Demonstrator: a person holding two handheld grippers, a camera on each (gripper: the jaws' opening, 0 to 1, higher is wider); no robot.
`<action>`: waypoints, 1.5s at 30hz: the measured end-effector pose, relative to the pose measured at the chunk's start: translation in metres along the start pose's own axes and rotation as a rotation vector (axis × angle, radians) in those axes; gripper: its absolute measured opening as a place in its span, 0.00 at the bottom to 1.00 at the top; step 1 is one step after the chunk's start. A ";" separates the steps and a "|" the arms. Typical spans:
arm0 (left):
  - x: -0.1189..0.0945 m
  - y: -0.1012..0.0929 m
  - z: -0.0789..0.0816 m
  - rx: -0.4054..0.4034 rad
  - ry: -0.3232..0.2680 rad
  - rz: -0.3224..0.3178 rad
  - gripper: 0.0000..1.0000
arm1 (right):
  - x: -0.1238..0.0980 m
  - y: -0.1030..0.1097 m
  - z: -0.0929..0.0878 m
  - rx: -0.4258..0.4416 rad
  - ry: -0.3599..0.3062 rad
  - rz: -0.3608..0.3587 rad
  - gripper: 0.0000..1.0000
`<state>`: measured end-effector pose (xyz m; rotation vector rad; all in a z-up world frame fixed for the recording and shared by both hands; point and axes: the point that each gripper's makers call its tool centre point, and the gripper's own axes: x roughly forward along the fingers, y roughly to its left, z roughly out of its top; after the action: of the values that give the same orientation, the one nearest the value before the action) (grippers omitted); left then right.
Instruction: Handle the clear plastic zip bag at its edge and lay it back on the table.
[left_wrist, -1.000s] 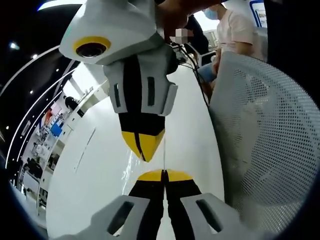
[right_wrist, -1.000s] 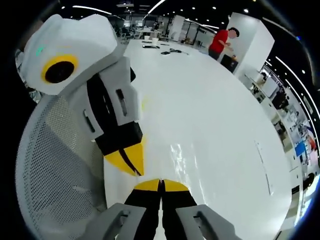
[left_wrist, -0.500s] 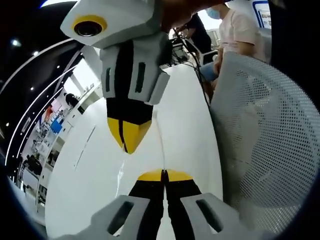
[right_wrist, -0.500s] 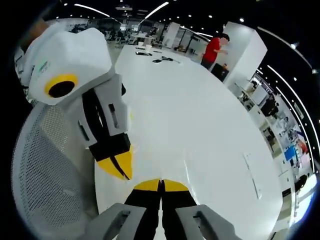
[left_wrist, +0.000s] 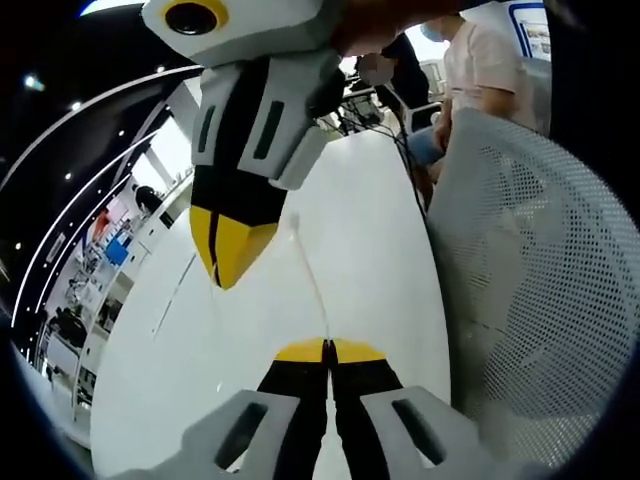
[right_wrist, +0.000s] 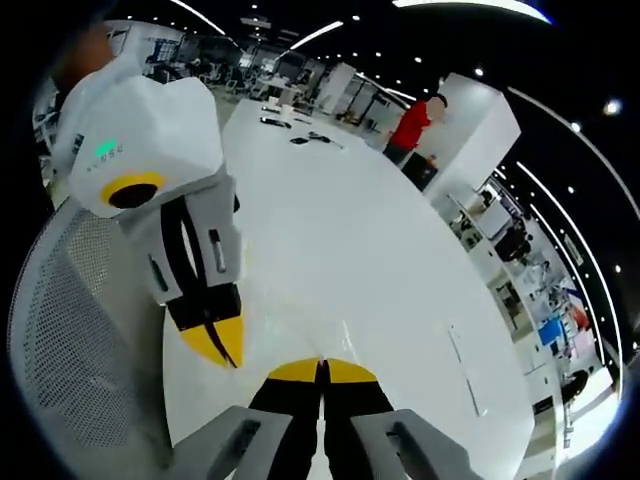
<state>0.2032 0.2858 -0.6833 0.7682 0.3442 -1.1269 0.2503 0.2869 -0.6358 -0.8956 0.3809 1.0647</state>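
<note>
The clear zip bag shows as a thin pale edge rising from my left gripper, which is shut on it. That edge leans left toward my right gripper, which hangs from the top with its yellow tips together. In the right gripper view, my right gripper is shut, and a faint glint of the bag stands just above its tips. The left gripper hangs to the left of it, also shut. Both grippers are held above the white table. Most of the clear film is too faint to see.
A white mesh chair back stands close beside the table's edge, also seen as the mesh chair. A person in pink sits at the far end near cables. A person in red stands far off; small items lie there.
The two grippers have drawn apart: the right one has slid left and up in the left gripper view. The bag's edge now leans toward it. Both stay shut.
</note>
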 end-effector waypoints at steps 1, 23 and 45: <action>0.000 0.001 0.000 -0.003 -0.001 0.002 0.00 | -0.001 -0.003 0.002 -0.009 -0.006 -0.013 0.00; 0.006 0.006 0.003 -0.044 -0.010 0.003 0.00 | -0.007 -0.017 0.006 -0.078 -0.032 -0.092 0.00; 0.002 0.018 -0.002 -0.068 0.001 0.081 0.07 | 0.004 -0.012 -0.004 -0.084 0.013 -0.072 0.00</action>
<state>0.2200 0.2893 -0.6790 0.7166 0.3478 -1.0337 0.2633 0.2835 -0.6356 -0.9848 0.3146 1.0150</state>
